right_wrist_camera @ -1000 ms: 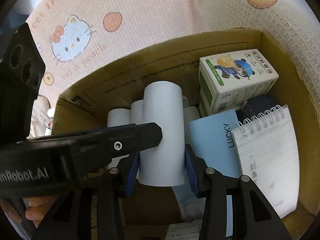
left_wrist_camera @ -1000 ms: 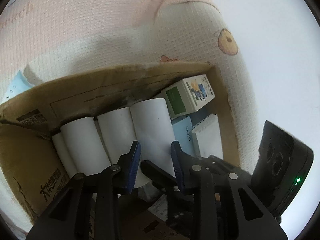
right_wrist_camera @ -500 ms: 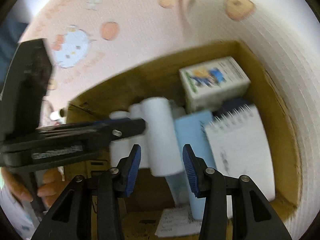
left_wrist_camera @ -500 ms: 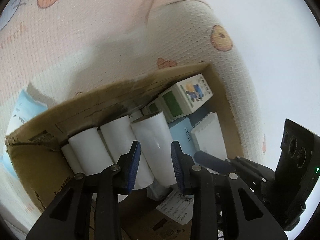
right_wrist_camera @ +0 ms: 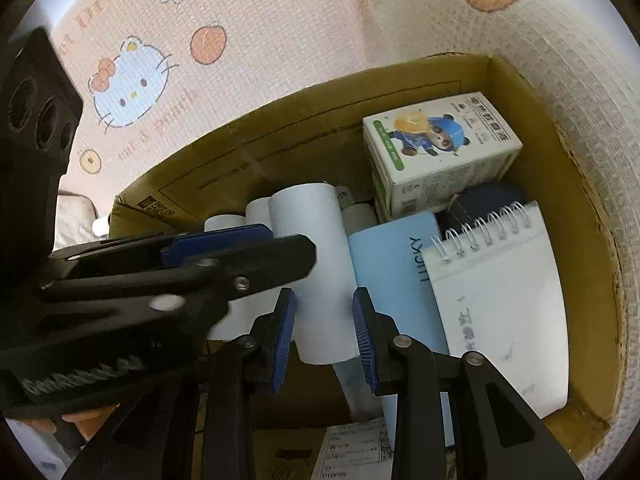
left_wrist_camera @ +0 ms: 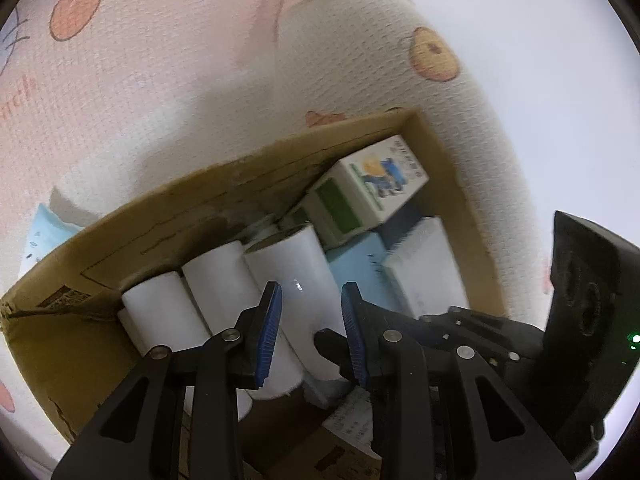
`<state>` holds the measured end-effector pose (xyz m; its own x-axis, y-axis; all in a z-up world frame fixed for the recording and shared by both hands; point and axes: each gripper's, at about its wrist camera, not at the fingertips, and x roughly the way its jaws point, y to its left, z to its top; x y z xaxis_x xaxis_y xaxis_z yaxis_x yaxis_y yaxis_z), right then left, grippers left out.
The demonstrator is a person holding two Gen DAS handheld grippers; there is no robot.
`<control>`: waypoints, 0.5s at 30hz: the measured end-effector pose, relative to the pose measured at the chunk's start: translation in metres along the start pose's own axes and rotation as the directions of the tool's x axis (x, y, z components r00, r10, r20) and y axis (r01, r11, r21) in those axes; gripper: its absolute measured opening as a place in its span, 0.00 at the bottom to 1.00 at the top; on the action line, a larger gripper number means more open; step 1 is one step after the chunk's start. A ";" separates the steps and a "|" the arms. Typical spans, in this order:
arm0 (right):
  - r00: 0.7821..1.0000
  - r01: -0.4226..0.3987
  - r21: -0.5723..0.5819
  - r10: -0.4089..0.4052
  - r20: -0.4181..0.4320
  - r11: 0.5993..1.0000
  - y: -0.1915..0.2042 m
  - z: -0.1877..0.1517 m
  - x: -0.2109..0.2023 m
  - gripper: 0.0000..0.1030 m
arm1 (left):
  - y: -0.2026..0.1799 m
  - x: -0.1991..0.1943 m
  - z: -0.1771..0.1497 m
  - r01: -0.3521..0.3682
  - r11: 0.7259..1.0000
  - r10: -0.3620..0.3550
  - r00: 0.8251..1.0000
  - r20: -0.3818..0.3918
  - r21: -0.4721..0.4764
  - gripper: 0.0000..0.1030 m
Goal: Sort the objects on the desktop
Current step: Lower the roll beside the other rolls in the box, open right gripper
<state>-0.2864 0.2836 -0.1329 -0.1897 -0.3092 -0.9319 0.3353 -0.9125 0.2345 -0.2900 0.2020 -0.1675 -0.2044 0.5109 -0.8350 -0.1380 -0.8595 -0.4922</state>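
Observation:
An open cardboard box (right_wrist_camera: 592,216) holds several white paper rolls, a panda-print carton (right_wrist_camera: 440,152), a blue "LUCKY" notebook (right_wrist_camera: 396,264) and a spiral notepad (right_wrist_camera: 500,292). The nearest white roll (right_wrist_camera: 320,264) lies tilted on the other rolls. My right gripper (right_wrist_camera: 325,334) hangs above its near end. The jaws are closing, and the roll shows between the pads without being pressed. My left gripper (left_wrist_camera: 310,334) hovers open over the same roll (left_wrist_camera: 292,280) and grips nothing. It crosses the right wrist view from the left (right_wrist_camera: 284,242).
The box stands on a pink cartoon-print cloth (right_wrist_camera: 132,80). Printed paper slips (right_wrist_camera: 352,452) lie on the box floor at the near side. A light blue packet (left_wrist_camera: 44,236) lies outside the box's left wall. A person's fingers (right_wrist_camera: 80,424) show at the lower left.
The right gripper drew back from the white roll, which stays in the box, and its jaws narrowed. The left gripper rolled a little and the box sits lower in its view.

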 end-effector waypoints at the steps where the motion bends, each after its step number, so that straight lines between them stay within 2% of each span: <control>1: 1.000 -0.005 0.001 0.005 0.000 1.000 -0.001 0.000 0.002 0.26 | 0.002 0.002 0.001 -0.017 1.000 0.017 1.000 -0.004 -0.004 0.33; 6: 1.000 0.002 -0.007 -0.002 -0.021 1.000 -0.003 0.001 0.021 0.26 | 0.012 0.013 0.004 -0.036 0.999 0.035 0.999 -0.033 -0.030 0.23; 15: 1.000 -0.022 -0.004 0.022 0.009 1.000 -0.009 -0.002 0.029 0.26 | 0.012 0.004 0.002 -0.024 0.999 0.024 1.000 -0.012 -0.041 0.23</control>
<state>-0.2935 0.2834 -0.1627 -0.1906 -0.3320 -0.9238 0.3434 -0.9042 0.2541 -0.2940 0.1940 -0.1759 -0.1956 0.4903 -0.8493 -0.0927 -0.8714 -0.4817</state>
